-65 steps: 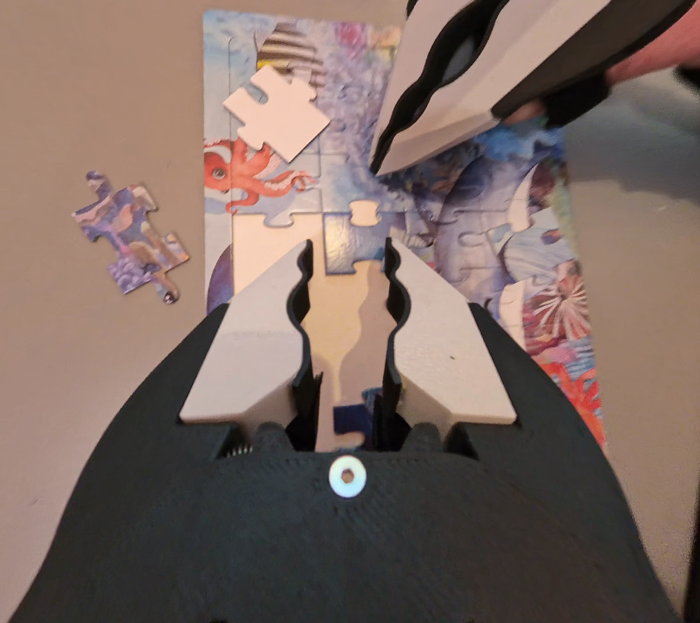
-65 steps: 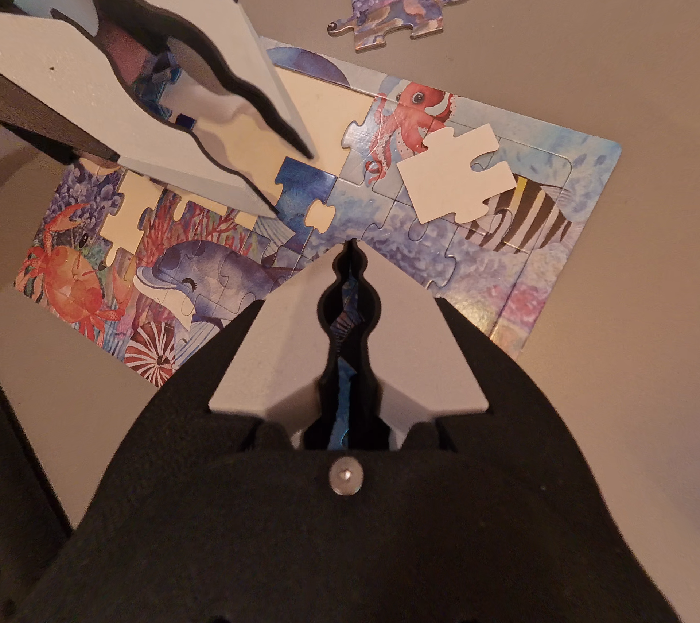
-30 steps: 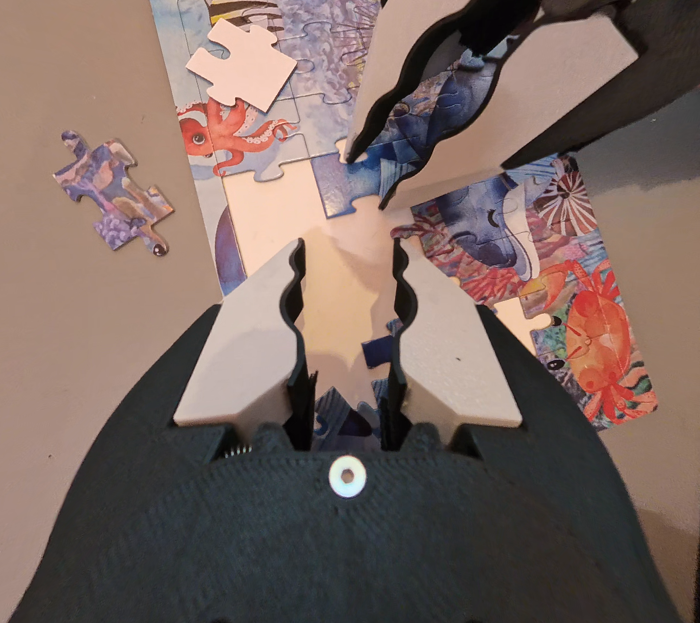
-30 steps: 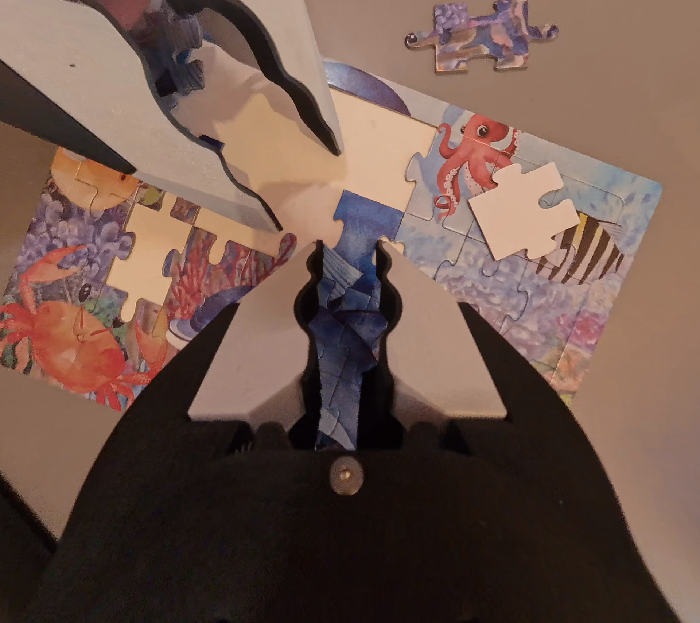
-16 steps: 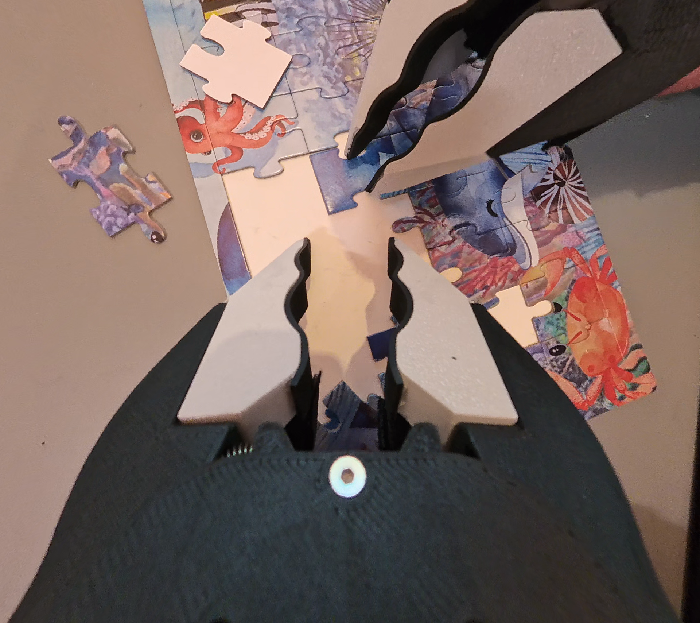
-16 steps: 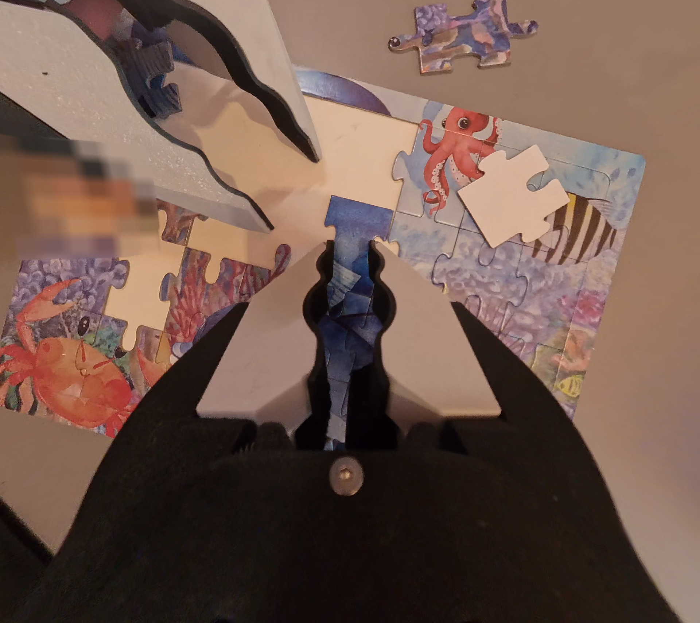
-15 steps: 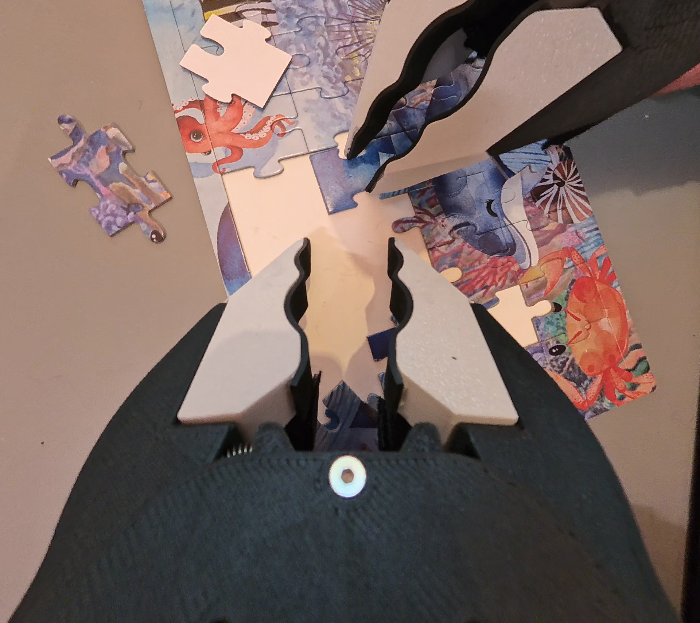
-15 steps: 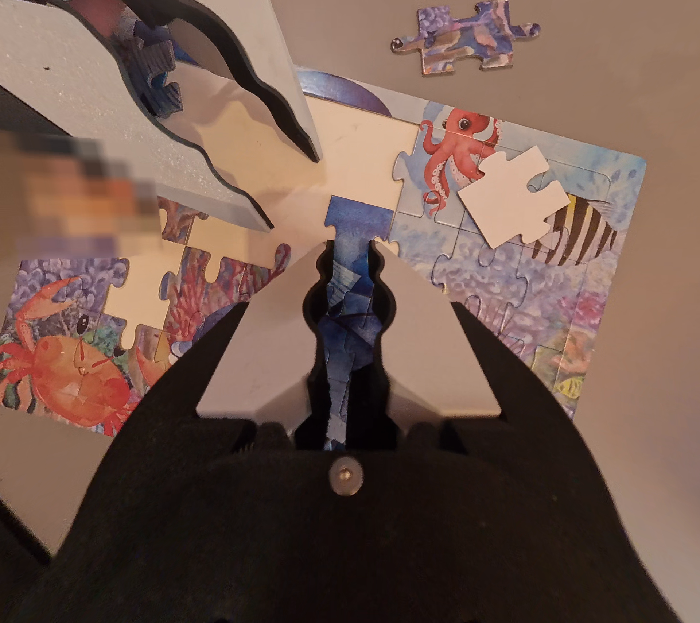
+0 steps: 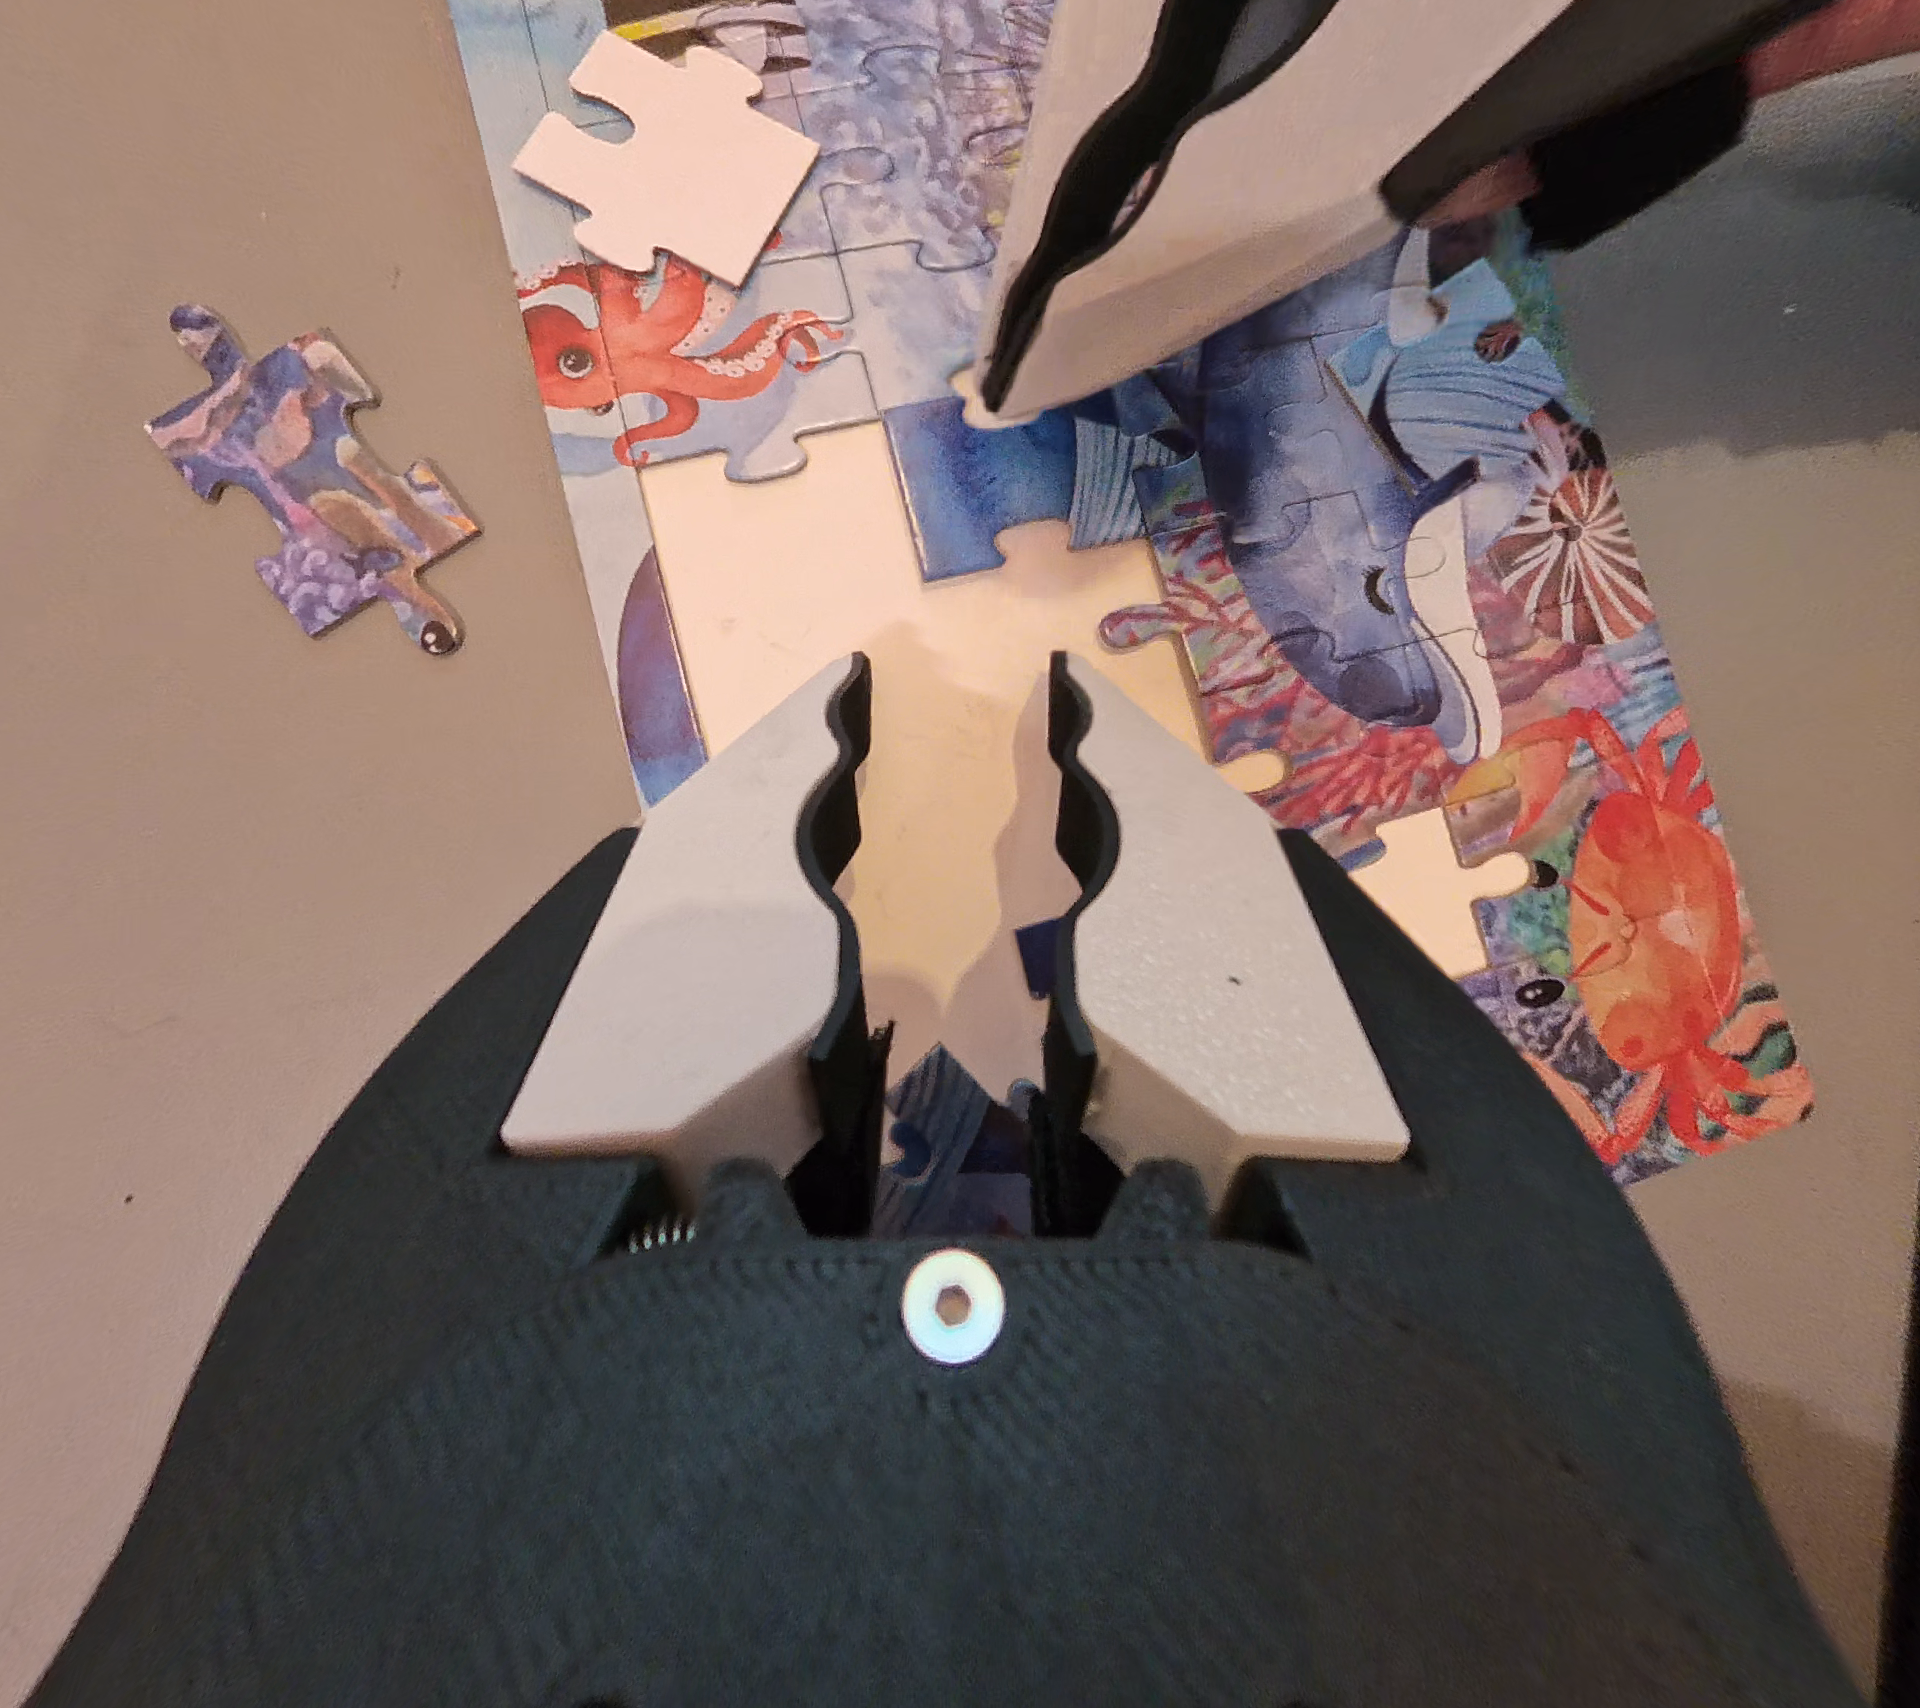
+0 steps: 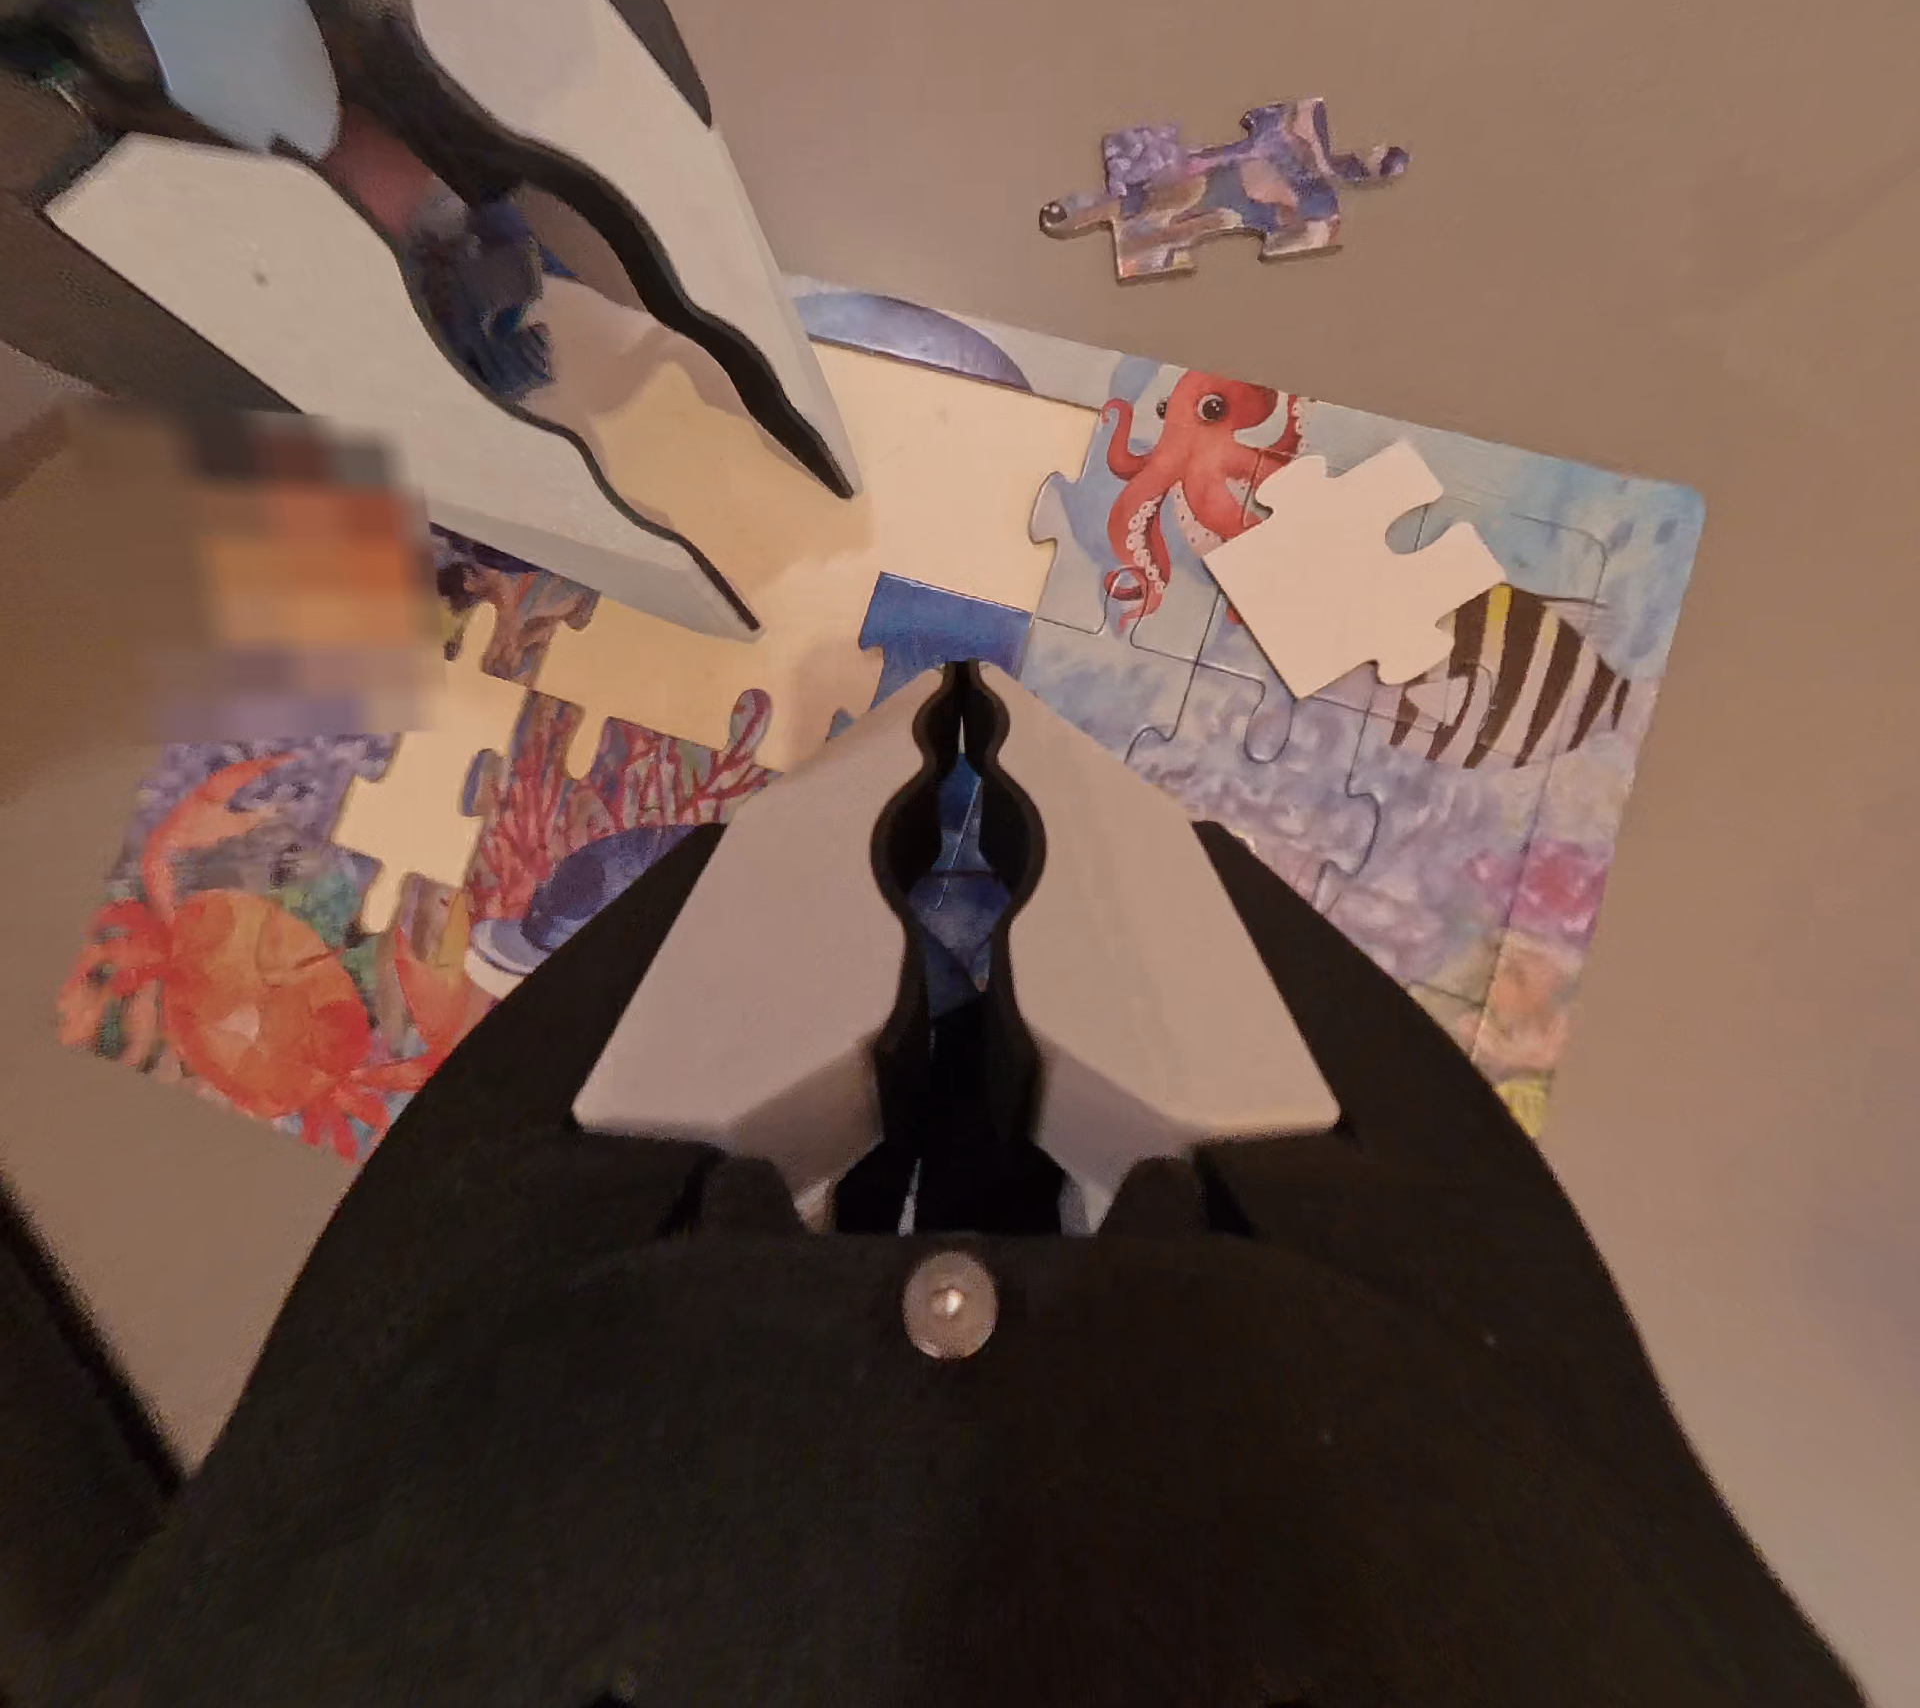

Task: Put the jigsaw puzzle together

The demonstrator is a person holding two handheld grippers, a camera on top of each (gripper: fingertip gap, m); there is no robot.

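Pressing closed right tool (image 10: 961, 671) on blue piece (image 9: 971, 489), left tool (image 9: 954, 671) open above bare tray (image 9: 769, 557)

Dim warm light; wide-angle bending at edges; right wrist view blurred top left; soft shadows.

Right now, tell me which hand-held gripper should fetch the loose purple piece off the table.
Left. The left hand-held gripper is open, and the purple piece lies on its side. The right hand-held gripper is shut, its tip down on the puzzle.
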